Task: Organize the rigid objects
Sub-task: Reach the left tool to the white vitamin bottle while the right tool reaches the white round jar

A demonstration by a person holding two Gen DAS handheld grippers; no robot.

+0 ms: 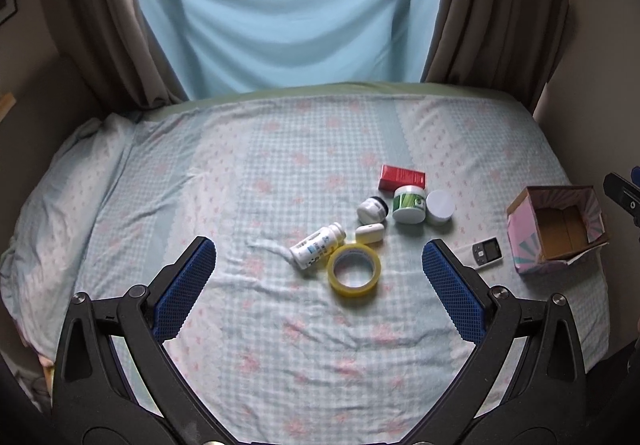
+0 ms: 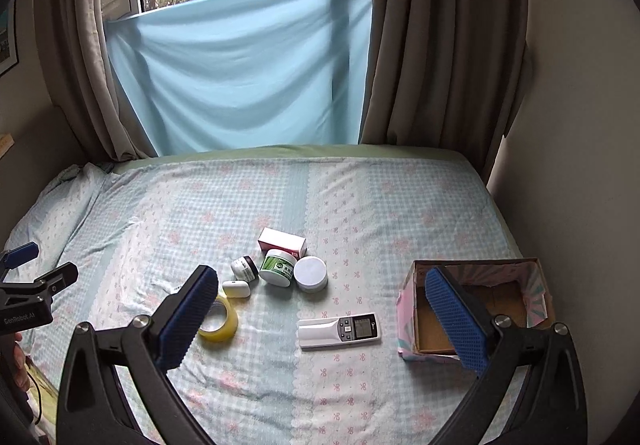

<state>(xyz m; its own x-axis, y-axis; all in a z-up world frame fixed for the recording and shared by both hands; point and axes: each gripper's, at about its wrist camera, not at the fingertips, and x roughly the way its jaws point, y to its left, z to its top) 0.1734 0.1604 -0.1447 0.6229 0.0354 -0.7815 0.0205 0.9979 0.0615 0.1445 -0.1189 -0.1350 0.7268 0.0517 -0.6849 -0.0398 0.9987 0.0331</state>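
Loose objects lie clustered on the bed: a yellow tape roll (image 1: 353, 271) (image 2: 219, 319), a white pill bottle (image 1: 317, 245) on its side, a small white case (image 1: 370, 233) (image 2: 236, 289), a small black-lidded jar (image 1: 372, 209) (image 2: 245, 267), a green-labelled jar (image 1: 409, 204) (image 2: 276, 267), a white-lidded jar (image 1: 440, 207) (image 2: 311, 273), a red box (image 1: 401, 178) (image 2: 282, 240) and a white remote (image 2: 339, 329) (image 1: 485, 253). An open pink cardboard box (image 1: 554, 229) (image 2: 476, 311) stands at the right. My left gripper (image 1: 319, 259) is open and empty above the tape. My right gripper (image 2: 322, 287) is open and empty above the remote.
The bed sheet (image 1: 280, 173) is checked blue with wrinkles near the front. A pillow (image 1: 60, 197) lies at the left. A blue cloth (image 2: 240, 77) and grey curtains (image 2: 440, 45) hang at the back; a wall (image 2: 580, 165) is on the right.
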